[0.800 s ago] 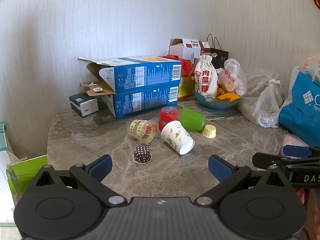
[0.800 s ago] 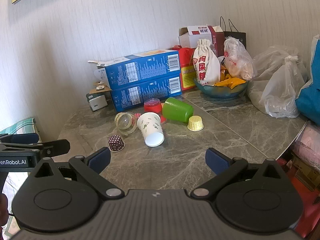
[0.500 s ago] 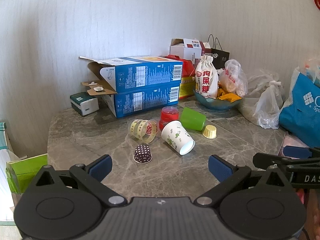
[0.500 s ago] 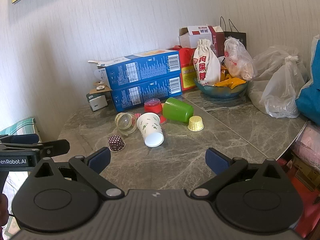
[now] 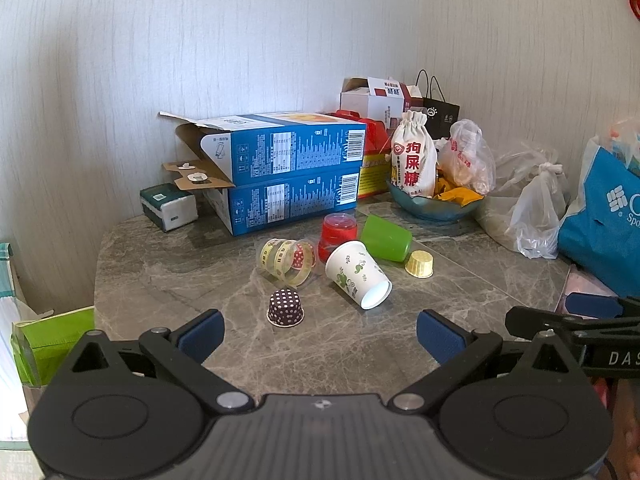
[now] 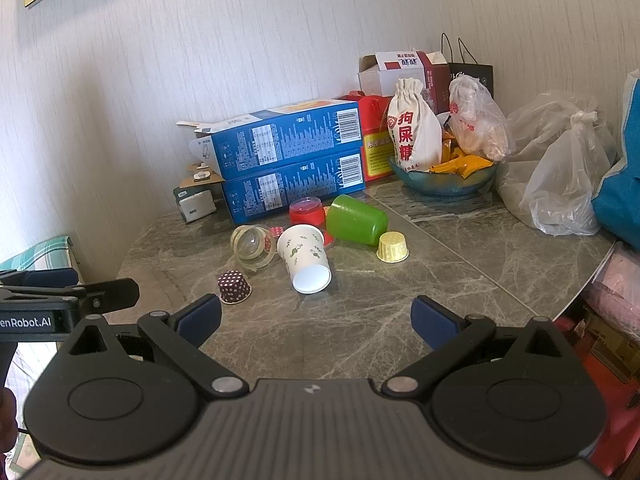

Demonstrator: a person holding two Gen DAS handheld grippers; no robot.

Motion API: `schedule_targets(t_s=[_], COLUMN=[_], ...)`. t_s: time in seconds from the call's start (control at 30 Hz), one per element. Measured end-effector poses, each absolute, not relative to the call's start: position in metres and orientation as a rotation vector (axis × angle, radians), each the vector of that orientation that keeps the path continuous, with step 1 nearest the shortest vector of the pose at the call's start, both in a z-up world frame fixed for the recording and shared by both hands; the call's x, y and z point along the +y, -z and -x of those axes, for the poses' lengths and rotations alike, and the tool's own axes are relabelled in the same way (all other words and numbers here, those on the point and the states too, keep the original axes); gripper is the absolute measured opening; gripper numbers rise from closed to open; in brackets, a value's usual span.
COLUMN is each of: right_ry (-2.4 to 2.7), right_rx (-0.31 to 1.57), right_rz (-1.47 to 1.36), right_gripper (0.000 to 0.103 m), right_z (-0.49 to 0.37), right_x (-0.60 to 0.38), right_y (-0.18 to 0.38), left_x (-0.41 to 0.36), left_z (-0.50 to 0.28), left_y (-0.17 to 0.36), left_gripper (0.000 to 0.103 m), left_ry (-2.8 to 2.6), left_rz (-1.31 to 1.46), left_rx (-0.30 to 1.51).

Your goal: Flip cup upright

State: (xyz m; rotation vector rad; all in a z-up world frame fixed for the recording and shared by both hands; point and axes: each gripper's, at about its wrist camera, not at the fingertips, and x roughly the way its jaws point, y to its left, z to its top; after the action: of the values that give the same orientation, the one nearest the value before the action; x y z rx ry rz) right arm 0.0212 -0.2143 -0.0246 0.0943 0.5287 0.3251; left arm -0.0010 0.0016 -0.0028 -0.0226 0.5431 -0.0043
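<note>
A white paper cup with green leaf prints (image 5: 357, 274) (image 6: 304, 258) lies on its side on the grey marble table (image 5: 168, 276), mouth toward me. A green plastic cup (image 5: 386, 238) (image 6: 356, 220) lies on its side behind it. A clear cup with yellow bands (image 5: 286, 260) (image 6: 252, 246) also lies tipped to the left. My left gripper (image 5: 318, 334) is open and empty, above the table's near edge, well short of the cups. My right gripper (image 6: 316, 318) is open and empty, also short of them. Each gripper shows at the edge of the other's view.
A dotted maroon cupcake liner (image 5: 285, 307) and a yellow one (image 5: 419, 264) sit upside down near the cups. A red lidded jar (image 5: 338, 230) stands behind. Stacked blue boxes (image 5: 288, 172), a cloth bag (image 5: 412, 160) in a bowl, and plastic bags (image 5: 536, 208) line the back and right.
Both grippers have drifted very slightly; the scene sits a touch lower in the left view. The cups have not moved and both grippers stay open.
</note>
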Motion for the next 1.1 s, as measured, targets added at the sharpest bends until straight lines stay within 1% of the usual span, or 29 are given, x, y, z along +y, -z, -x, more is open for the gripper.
schedule_targets(t_s=[1.1], right_ry=[-0.325], right_rx=[0.528], right_rz=[-0.087], right_gripper=[0.102], right_z=[-0.0236], right_x=[-0.2104], right_y=[0.0263], left_x=[-0.0010], left_z=[0.0045], left_y=[0.0081], left_gripper=[0.103], left_ry=[-0.003], left_rz=[0.031], left_rx=[0.544])
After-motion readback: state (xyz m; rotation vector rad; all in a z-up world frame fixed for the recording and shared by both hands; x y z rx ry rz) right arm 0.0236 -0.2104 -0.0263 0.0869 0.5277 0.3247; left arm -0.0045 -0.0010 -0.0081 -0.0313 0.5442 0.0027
